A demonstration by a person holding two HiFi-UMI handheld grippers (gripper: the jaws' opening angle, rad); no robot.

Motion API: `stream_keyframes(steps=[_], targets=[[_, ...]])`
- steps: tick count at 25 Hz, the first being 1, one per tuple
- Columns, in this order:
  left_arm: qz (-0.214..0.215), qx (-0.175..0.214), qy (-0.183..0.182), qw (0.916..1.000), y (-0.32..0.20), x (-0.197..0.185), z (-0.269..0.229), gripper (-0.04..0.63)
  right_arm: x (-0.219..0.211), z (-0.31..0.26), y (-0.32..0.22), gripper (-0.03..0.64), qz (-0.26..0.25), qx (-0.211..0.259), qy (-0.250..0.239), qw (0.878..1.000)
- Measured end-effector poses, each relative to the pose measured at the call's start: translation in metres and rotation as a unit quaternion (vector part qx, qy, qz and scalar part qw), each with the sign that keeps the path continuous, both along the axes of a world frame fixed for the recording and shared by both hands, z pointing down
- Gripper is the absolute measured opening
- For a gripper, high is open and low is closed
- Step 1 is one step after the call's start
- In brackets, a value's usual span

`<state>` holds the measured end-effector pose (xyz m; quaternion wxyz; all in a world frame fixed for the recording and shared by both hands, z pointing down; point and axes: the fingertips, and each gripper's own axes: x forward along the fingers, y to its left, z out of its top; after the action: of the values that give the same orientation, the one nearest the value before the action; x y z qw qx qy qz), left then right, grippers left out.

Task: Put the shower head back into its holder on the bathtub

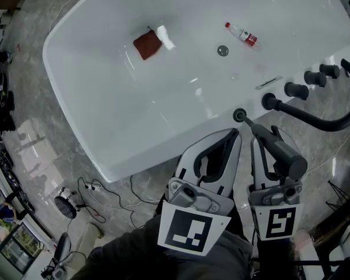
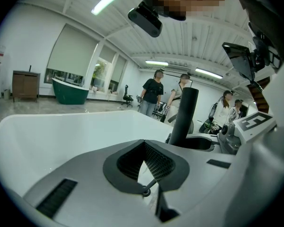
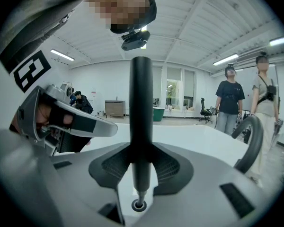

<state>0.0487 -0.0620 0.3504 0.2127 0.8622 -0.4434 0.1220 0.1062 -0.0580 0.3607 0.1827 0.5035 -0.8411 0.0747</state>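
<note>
**Right gripper** [image 1: 263, 137]: we record its jaws clamped on the handle of the black shower head [image 1: 284, 151]. In the right gripper view the handle stands upright between the pads. Its narrow lower tip is at the mouth of the round holder [image 1: 240, 115], which sits on the rim of the white bathtub [image 1: 134, 156].

**Left gripper** [image 1: 235, 134]: jaws together at the tips with nothing between them, near the holder.

**Rim fittings:** curved black spout [image 1: 326, 121] and black knobs [image 1: 296, 90].

**Tub floor:** drain [image 1: 223, 51], small bottle [image 1: 242, 35] with a red label, and reddish-brown cloth [image 1: 147, 44] touching a white object [image 1: 166, 38].
</note>
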Motion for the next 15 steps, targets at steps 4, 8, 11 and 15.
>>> stream_keyframes(steps=[4,8,11,15], targets=[[-0.003,-0.007,-0.003,1.0000,-0.002,-0.001,0.011,0.003,0.003,0.011,-0.002,0.141,0.001,-0.006,0.001,1.000],[-0.004,-0.016,-0.005,0.9999,-0.003,-0.001,0.021,0.004,0.004,0.023,-0.001,0.141,0.002,-0.014,0.000,1.000],[-0.005,-0.019,-0.004,0.9998,-0.004,-0.003,0.023,0.003,0.002,0.029,-0.001,0.141,0.002,-0.018,0.001,1.000],[-0.007,-0.023,-0.006,0.9997,-0.004,-0.006,0.027,0.004,0.002,0.036,-0.003,0.141,0.004,-0.021,0.001,1.000]])
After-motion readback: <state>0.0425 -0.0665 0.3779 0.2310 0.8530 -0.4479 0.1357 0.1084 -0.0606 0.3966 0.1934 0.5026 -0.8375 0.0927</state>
